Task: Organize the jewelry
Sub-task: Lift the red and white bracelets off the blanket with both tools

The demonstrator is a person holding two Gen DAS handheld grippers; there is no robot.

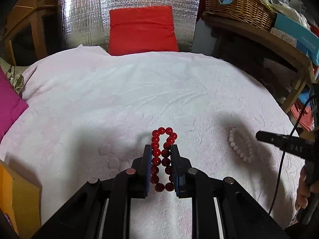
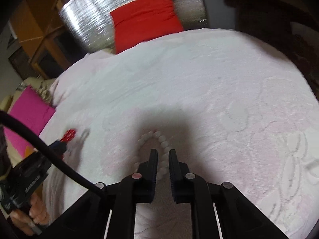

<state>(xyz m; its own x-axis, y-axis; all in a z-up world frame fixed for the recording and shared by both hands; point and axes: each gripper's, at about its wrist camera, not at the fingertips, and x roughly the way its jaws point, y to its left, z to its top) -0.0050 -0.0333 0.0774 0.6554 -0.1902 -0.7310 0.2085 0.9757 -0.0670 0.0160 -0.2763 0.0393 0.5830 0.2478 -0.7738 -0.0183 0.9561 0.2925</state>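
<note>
Left wrist view: the red bead bracelet (image 1: 162,157) is squeezed flat between the left gripper (image 1: 161,149) jaws for lifting. The right gripper (image 2: 163,153), jaws narrowly apart, is seemingly straddling the white bead bracelet (image 2: 159,151), blurred, ready to close.

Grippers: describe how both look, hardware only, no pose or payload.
The left gripper is black, with angular linkage arms, round silver pivot pins and blue-padded flat fingers. The right gripper is built the same, its pads darker and ribbed. Each body carries white lettering and a black cable, held in a bare hand.
</note>
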